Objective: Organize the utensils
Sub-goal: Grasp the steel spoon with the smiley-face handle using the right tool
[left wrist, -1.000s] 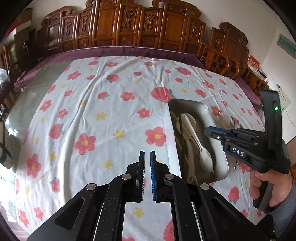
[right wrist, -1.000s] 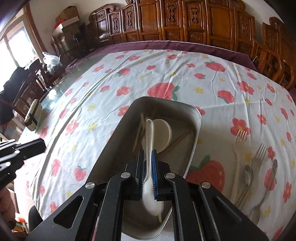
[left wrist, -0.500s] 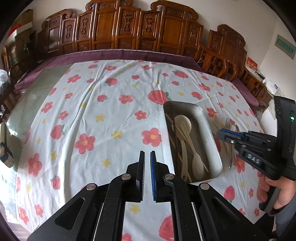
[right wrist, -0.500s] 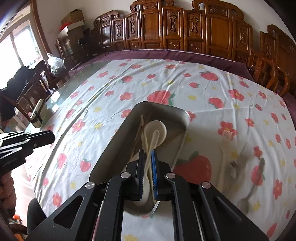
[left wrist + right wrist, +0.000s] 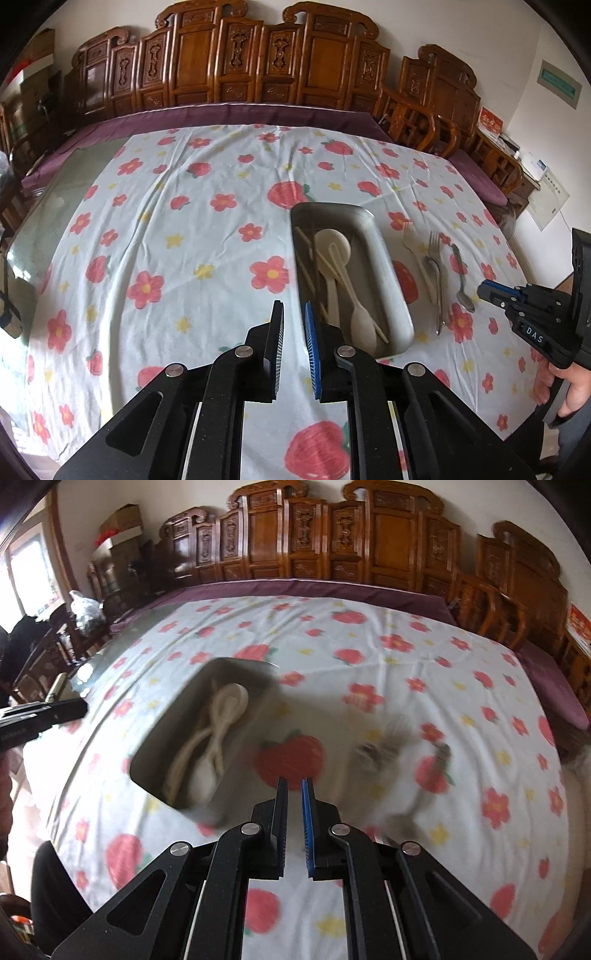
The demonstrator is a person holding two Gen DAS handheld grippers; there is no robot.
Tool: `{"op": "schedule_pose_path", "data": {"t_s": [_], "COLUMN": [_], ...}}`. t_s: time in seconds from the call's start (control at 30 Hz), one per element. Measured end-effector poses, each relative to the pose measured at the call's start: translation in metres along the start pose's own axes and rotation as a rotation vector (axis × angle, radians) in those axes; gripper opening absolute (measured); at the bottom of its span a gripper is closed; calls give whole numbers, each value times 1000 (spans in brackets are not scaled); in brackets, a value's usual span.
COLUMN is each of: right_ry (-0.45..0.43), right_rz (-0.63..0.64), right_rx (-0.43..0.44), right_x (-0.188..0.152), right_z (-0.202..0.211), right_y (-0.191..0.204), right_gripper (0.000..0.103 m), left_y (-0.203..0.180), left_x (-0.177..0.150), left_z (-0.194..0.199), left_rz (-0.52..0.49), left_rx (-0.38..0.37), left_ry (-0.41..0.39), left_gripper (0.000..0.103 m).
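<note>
A metal tray (image 5: pixel 380 254) on the flowered cloth holds two cream spoons (image 5: pixel 356 295) and chopsticks. To its right on the cloth lie a cream fork (image 5: pixel 415 243), a metal fork (image 5: pixel 436 258) and a metal spoon (image 5: pixel 461 280). My left gripper (image 5: pixel 294 308) hovers just left of the tray's near end; its jaws are opening, with nothing between them. My right gripper (image 5: pixel 294 784) is shut and empty, over the cloth between the tray (image 5: pixel 240 664) and the blurred loose utensils (image 5: pixel 380 749). The left view shows the right gripper (image 5: pixel 480 291) beside the metal spoon.
Carved wooden chairs (image 5: pixel 258 74) line the far side of the table. A bare glass strip (image 5: pixel 48 206) runs along the left of the cloth. A hand (image 5: pixel 570 387) holds the right gripper's handle. The left gripper (image 5: pixel 83 710) shows at the right view's left edge.
The right gripper has swung right, from above the spoons in the tray to over the cloth beside it. The left gripper drew back a little and its jaws parted slightly.
</note>
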State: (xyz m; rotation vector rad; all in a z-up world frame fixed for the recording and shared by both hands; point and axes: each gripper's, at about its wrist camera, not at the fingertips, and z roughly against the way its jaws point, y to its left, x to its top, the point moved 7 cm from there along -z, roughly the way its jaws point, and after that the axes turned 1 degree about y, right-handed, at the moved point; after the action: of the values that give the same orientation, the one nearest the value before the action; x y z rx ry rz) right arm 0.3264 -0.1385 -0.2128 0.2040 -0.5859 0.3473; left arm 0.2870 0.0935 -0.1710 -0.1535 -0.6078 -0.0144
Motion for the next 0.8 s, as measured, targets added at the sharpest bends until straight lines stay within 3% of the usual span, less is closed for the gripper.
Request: {"op": "schedule_pose_path", "data": {"t_s": [0.13, 0.2, 0.3, 0.5, 0.8], "right_ry": [10, 23, 33, 65, 147], "right_rz": [-39, -61, -85, -112, -140], "right_rx": [-33, -55, -80, -87, -83], "right_x": [-15, -22, -30, -35, -27], "right_z": [4, 2, -2, -22, -74], "right_y": [-31, -50, -71, -94, -110], "right_gripper": [10, 10, 24, 25, 25], "left_y": [-16, -24, -37, -62, -94], "left_x": [0, 0, 0, -1, -13], "left_z": [-3, -5, -10, -17, -28], "left_rz": [-16, -24, -38, -62, -109], "left_rx": [-17, -25, -35, -57, -76], "left_ry": [0, -1, 4, 7, 40], "left_gripper": [24, 35, 46, 64, 65]}}
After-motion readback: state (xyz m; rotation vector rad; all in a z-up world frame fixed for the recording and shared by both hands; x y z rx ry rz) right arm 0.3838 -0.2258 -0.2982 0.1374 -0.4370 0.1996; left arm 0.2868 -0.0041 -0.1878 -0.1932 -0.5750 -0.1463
